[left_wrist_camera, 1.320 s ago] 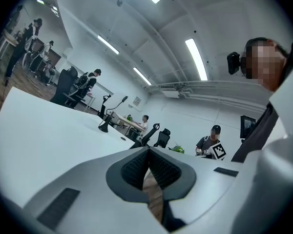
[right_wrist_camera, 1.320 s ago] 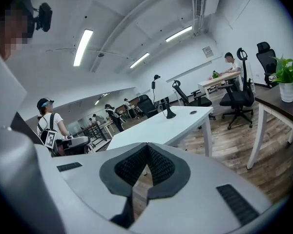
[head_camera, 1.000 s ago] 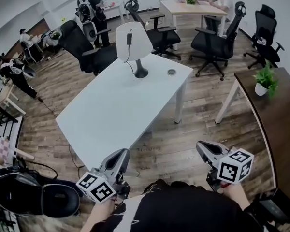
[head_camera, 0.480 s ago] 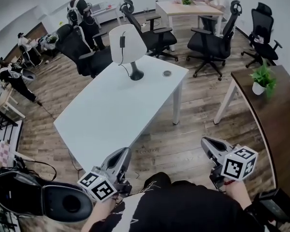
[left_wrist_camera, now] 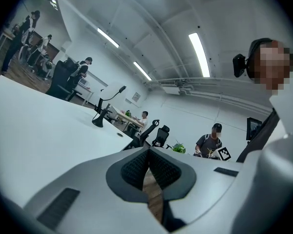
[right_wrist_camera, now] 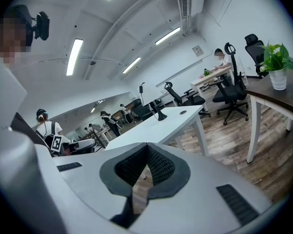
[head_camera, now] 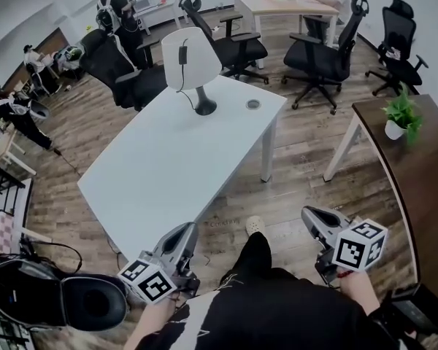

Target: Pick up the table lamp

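- Lamp (head_camera: pixel 193 63): white shade on a dark stem and round dark base, upright, untouched. It stands at the table's far end, close to the far edge and nearer the far left corner. A black cord with a switch hangs against the shade and runs down to the base.
- Table (head_camera: pixel 160 181): long, white. Apart from the lamp it carries only a small round disc (head_camera: pixel 253 104) near the far right corner.
- Left gripper (head_camera: pixel 185 232): jaws together, nothing between them. Held off the table's near end, well apart from the lamp.
- Right gripper (head_camera: pixel 309 215): jaws together, empty. Held over the floor off the near right side, also well apart from the lamp.
- Step in hand, as judged: approach, with no grasp begun.
- Handling notes:
  - Walk along the table's side until the lamp is within reach.
  - Open the jaws before arriving.
  - Take the stem just above the base, since the shade looks too wide and too soft to clamp.
  - Use the second gripper to steady the base or stem.
  - Keep the jaws off the cord.
  - Lift straight up and keep the lamp upright, as the top-heavy shade may tip it.
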`<state>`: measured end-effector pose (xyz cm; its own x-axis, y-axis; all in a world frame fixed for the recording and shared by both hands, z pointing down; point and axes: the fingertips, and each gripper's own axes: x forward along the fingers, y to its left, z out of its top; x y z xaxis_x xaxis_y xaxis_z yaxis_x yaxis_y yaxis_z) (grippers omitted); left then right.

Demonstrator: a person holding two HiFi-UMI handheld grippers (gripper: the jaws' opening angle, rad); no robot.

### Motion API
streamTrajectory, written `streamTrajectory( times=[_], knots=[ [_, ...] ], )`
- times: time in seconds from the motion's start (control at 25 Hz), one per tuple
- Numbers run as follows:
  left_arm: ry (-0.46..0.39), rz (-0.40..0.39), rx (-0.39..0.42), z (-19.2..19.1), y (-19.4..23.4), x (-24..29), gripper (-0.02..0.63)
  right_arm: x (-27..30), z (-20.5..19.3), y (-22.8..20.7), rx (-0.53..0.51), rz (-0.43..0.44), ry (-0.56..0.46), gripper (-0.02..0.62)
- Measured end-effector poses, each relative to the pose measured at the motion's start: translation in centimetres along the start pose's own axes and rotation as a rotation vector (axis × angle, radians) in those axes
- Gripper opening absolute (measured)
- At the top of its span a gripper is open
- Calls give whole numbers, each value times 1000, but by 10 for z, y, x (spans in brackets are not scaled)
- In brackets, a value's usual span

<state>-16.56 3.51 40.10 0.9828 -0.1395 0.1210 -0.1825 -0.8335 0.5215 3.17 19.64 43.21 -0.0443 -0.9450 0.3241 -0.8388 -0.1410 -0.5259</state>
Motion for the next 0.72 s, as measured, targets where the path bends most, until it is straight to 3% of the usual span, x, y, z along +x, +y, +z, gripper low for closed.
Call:
streamTrajectory(
  times=[0.72],
  knots=[
    [51,-53,-24,13,35,101,14,44,29,-59,28,-55,33,15]
  ],
)
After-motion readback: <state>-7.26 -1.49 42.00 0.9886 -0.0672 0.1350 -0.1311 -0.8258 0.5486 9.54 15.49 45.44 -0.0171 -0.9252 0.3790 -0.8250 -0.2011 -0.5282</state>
